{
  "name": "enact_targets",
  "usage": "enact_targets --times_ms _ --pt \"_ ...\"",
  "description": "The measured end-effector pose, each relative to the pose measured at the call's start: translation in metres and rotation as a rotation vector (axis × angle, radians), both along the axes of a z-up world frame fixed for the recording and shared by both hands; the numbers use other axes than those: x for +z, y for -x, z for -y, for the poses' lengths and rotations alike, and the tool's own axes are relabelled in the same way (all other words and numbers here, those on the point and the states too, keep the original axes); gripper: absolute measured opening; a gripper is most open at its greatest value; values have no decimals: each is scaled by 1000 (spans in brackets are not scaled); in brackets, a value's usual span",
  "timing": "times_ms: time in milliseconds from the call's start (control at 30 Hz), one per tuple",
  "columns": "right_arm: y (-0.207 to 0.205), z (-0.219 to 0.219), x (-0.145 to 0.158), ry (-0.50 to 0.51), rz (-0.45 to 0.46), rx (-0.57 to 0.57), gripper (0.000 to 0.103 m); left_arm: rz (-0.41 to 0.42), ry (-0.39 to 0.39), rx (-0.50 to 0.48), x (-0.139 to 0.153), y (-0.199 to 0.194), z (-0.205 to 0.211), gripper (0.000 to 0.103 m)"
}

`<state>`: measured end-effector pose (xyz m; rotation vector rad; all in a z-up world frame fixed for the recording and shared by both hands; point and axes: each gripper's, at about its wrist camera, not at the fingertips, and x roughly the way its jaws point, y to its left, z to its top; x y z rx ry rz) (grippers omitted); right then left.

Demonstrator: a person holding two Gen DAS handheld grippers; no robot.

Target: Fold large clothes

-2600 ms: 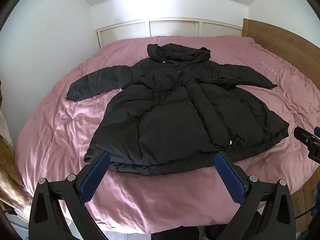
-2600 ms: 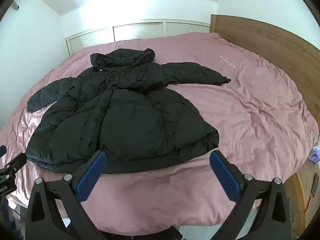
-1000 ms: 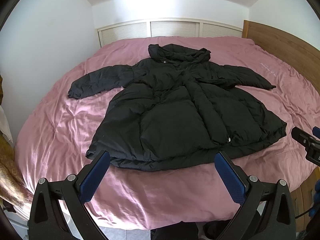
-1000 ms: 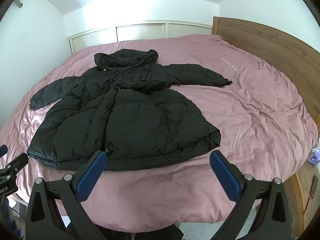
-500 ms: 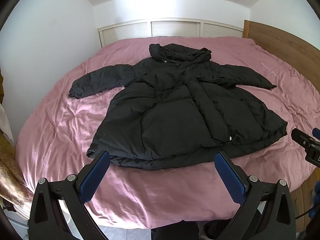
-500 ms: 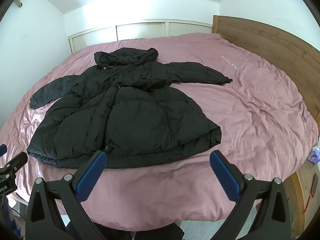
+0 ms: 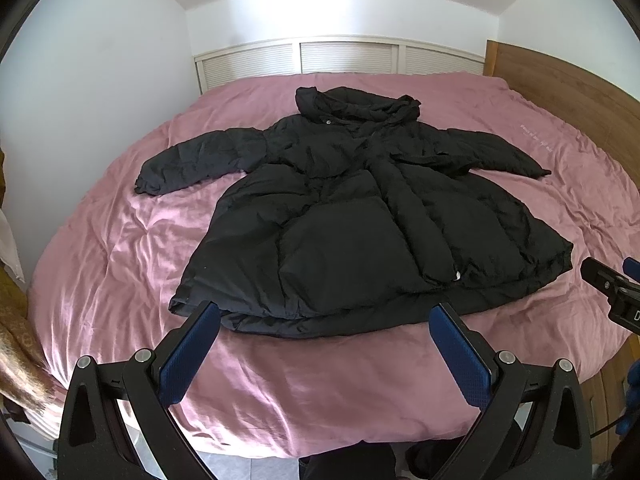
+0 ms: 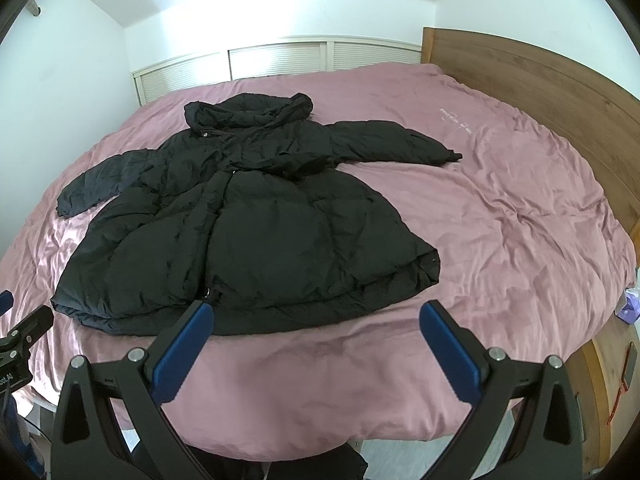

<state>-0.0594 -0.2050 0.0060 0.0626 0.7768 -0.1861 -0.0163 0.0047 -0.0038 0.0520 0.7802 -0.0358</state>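
Note:
A black puffer coat (image 7: 360, 216) (image 8: 240, 232) lies flat, front side up, on a pink bed (image 7: 120, 264) (image 8: 520, 220). Its hood points to the far wall and both sleeves spread sideways. The hem faces me, near the bed's front edge. My left gripper (image 7: 324, 312) hovers open over the bedding just short of the hem, holding nothing. My right gripper (image 8: 316, 308) is also open and empty, above the hem's right part. The right gripper's tip (image 7: 600, 276) shows at the right edge of the left wrist view.
A wooden headboard (image 8: 540, 88) runs along the bed's right side. White louvred panels (image 7: 340, 56) line the far wall, and a white wall (image 7: 80, 100) stands left of the bed. A small purple object (image 8: 628, 306) sits at the bed's right edge. Floor tiles (image 7: 240, 468) show below.
Both grippers have drifted slightly back and up, so the coat sits a little farther away in both views. The coat has not moved and both grippers have stayed open.

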Motion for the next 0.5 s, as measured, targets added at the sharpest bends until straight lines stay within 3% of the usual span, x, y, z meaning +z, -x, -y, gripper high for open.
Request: enact_targets --times_ms 500 --pt "7 9 1 -6 17 -4 103 40 -21 26 9 9 0 102"
